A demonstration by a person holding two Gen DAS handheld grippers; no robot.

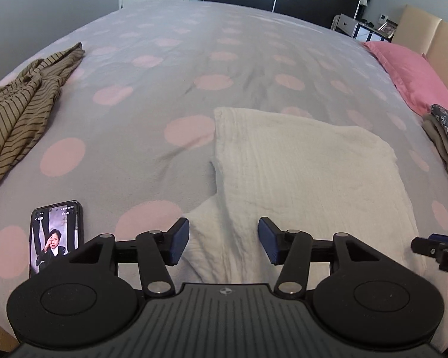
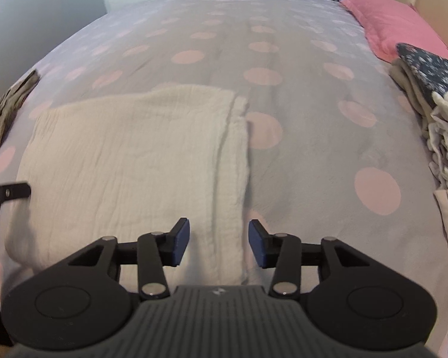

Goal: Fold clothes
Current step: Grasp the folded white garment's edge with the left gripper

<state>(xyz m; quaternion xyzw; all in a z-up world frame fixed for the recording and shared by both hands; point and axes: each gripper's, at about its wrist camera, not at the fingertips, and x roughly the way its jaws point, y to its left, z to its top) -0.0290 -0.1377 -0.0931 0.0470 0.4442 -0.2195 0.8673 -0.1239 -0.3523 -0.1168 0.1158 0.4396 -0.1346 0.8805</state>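
A cream crinkled garment (image 1: 298, 173) lies flat and partly folded on the bed; it also shows in the right wrist view (image 2: 140, 155). My left gripper (image 1: 223, 240) is open, its jaws on either side of the garment's near left corner. My right gripper (image 2: 219, 243) is open, its jaws on either side of the garment's near right edge. The right gripper's tip (image 1: 436, 249) shows at the right edge of the left wrist view. A brown striped garment (image 1: 18, 110) lies crumpled at the far left.
The bed has a grey cover with pink dots (image 1: 179, 68). A phone (image 1: 55, 234) with a lit screen lies near the front left. A pink pillow (image 2: 394, 26) and a stack of folded clothes (image 2: 436, 104) sit at the right.
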